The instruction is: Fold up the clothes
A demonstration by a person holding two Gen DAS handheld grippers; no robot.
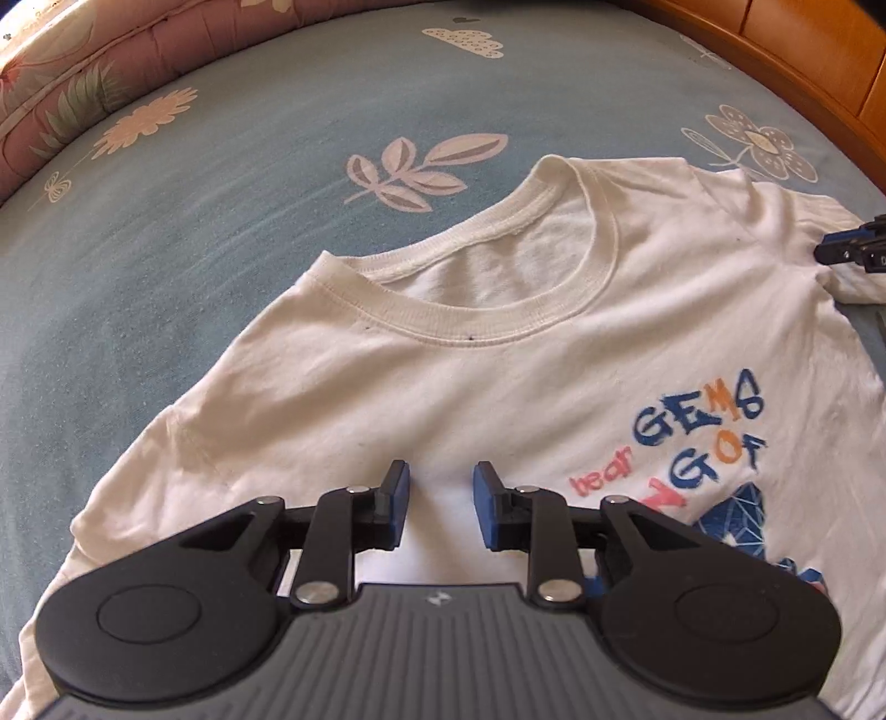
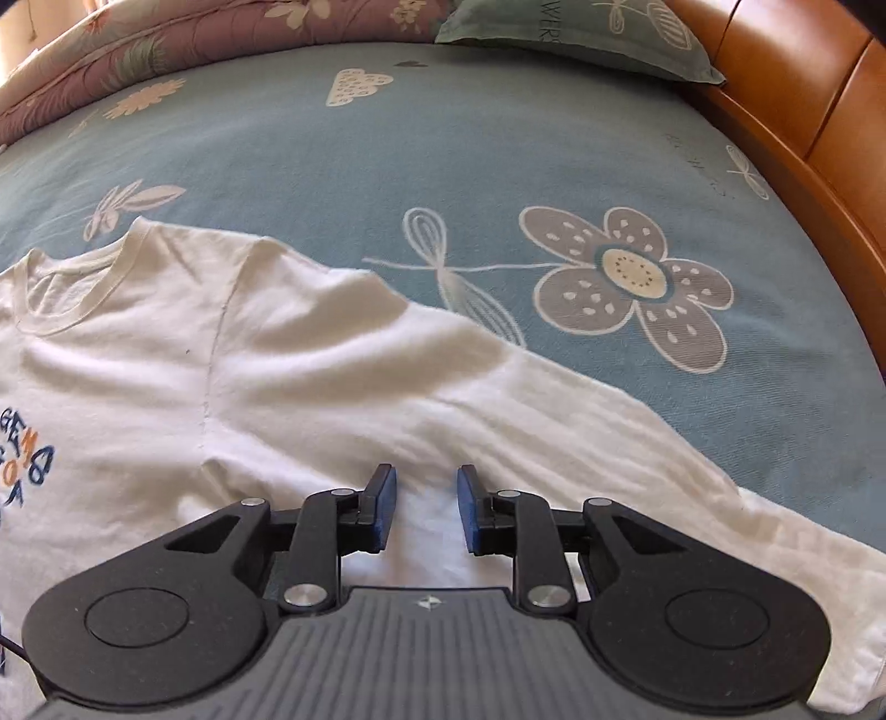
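Observation:
A white T-shirt [image 1: 421, 382] with a colourful "GEMS" print lies flat, front up, on a blue flowered bedsheet, its collar toward the far side. My left gripper [image 1: 441, 487] hovers open over the shirt's chest, left of the print, nothing between its blue pads. In the right wrist view the same T-shirt [image 2: 310, 382] spreads left, one sleeve reaching to the lower right. My right gripper [image 2: 426, 487] stands open above the fabric near that sleeve's armpit. The right gripper's tip [image 1: 853, 249] also shows at the right edge of the left wrist view, over the shirt's shoulder.
The bedsheet [image 2: 498, 144] extends beyond the shirt. A pink quilted cover [image 1: 72, 83] lies at the far left. A green pillow [image 2: 581, 33] rests at the head. An orange wooden bed frame [image 2: 819, 111] curves along the right side.

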